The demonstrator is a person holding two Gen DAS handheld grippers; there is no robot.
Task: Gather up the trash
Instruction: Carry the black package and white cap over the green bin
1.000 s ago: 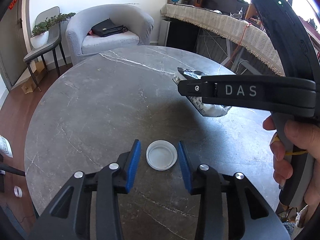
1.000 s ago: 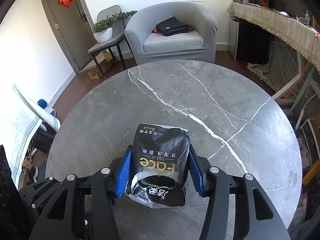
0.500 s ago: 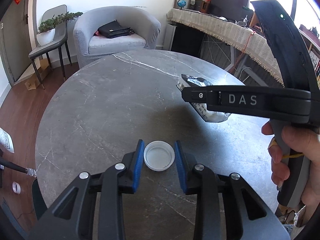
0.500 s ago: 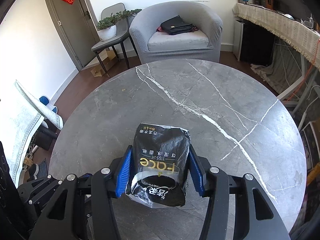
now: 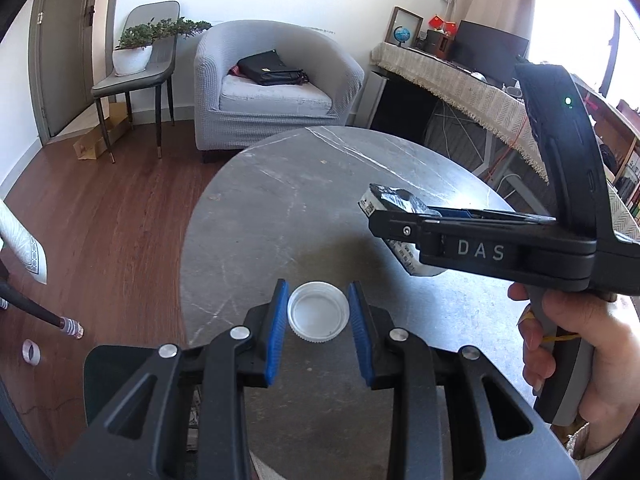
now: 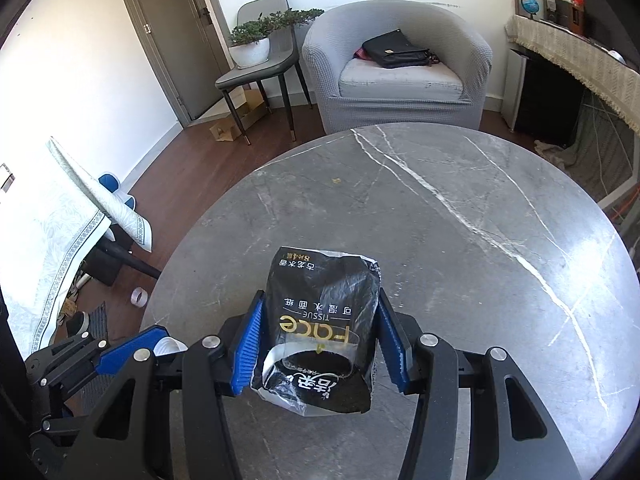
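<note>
My left gripper (image 5: 318,312) is shut on a white plastic bottle cap (image 5: 318,317), held open side up above the near left part of the round grey marble table (image 5: 304,216). My right gripper (image 6: 320,332) is shut on a black face-tissue packet (image 6: 322,332) with gold lettering, held above the table (image 6: 460,248). In the left wrist view the right gripper's side with the packet (image 5: 394,200) is to the right, with a hand on its handle. In the right wrist view the left gripper's blue finger shows low at the left (image 6: 128,350).
A grey armchair (image 5: 272,92) with a black bag stands beyond the table. A chair with a potted plant (image 5: 136,52) is left of it. A cloth-covered desk (image 5: 472,84) runs along the right. Wood floor lies left, with a tape roll (image 6: 139,297) and slippers.
The left gripper closed on the cap and lifted it, moving back and left so the table edge and floor now show. The right gripper keeps the packet and rose slightly.
</note>
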